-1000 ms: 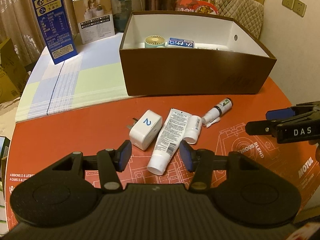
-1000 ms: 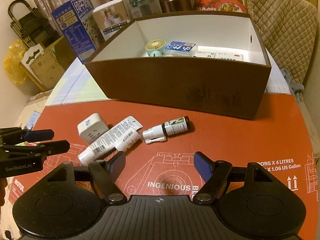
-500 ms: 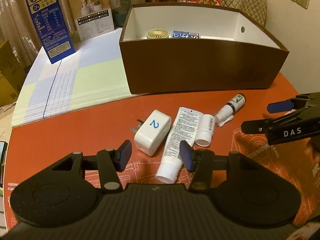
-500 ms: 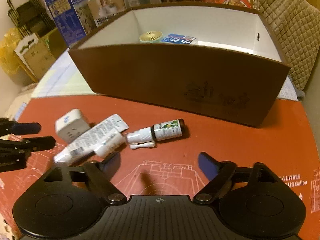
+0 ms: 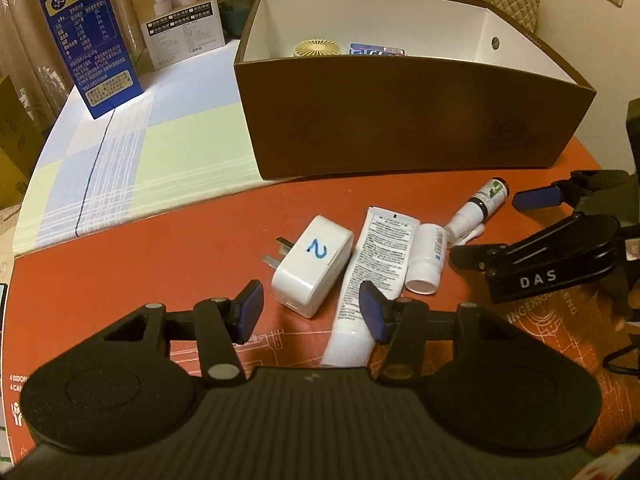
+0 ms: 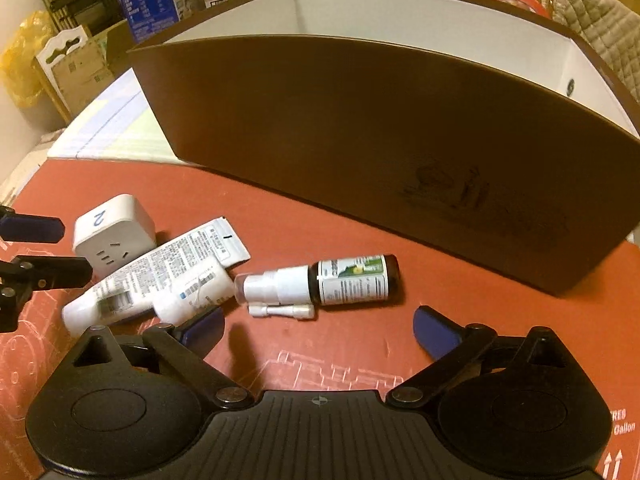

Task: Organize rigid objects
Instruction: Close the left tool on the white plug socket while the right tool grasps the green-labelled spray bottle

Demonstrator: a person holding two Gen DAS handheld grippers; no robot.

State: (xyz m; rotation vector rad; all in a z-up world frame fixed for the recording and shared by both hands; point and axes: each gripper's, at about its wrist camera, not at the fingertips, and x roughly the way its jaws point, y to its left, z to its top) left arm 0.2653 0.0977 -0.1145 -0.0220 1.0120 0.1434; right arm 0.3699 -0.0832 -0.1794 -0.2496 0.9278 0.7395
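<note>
- The right gripper (image 6: pixel 316 330) is opening its jaws wide and holds nothing; the spray bottle (image 6: pixel 320 286) lies just beyond them.
- The left gripper (image 5: pixel 310 312) is half open and empty, near the white plug (image 5: pixel 312 266) and tube (image 5: pixel 376 264).
- The brown box (image 5: pixel 400 120) stands far behind them.

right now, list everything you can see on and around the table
storage box: 1, brown, back of table
fan, blue pack: 1 each, in box
smart plug: 1, white, red mat
tube: 1, white, beside plug
small bottle: 1, white, against tube
spray bottle: 1, brown-white, lying before box
milk carton: 1, blue, checked cloth
product box: 1, white, beside carton
left hand-held gripper: part open, empty
right hand-held gripper: opening, empty
</note>
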